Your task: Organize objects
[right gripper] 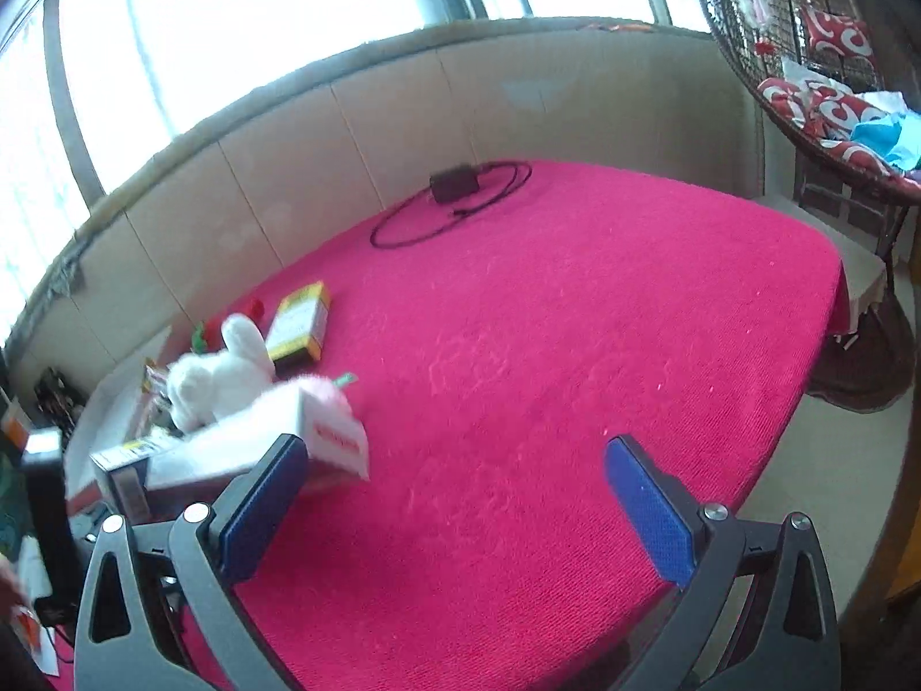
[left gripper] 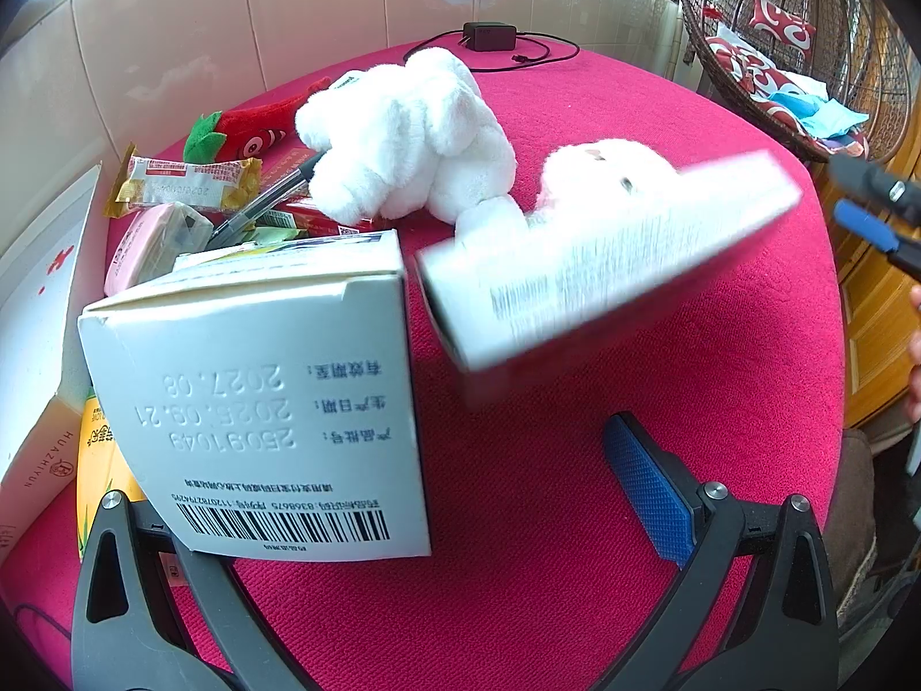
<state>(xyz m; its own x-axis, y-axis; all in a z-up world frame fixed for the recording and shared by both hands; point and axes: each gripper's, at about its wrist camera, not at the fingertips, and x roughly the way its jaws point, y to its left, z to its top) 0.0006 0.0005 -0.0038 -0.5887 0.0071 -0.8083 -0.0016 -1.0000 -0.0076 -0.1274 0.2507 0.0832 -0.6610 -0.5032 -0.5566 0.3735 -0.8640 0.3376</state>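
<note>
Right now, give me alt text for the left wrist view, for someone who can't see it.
A white box stands by the left gripper, fingers spread, over a pink cloth. A second, motion-blurred box tilts beside it; white plush toys lie behind.

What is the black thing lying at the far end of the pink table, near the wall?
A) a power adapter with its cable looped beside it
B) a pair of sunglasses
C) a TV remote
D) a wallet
A: the power adapter is a small black block with a thin cable running from it in a loose loop on the pink table.
</note>
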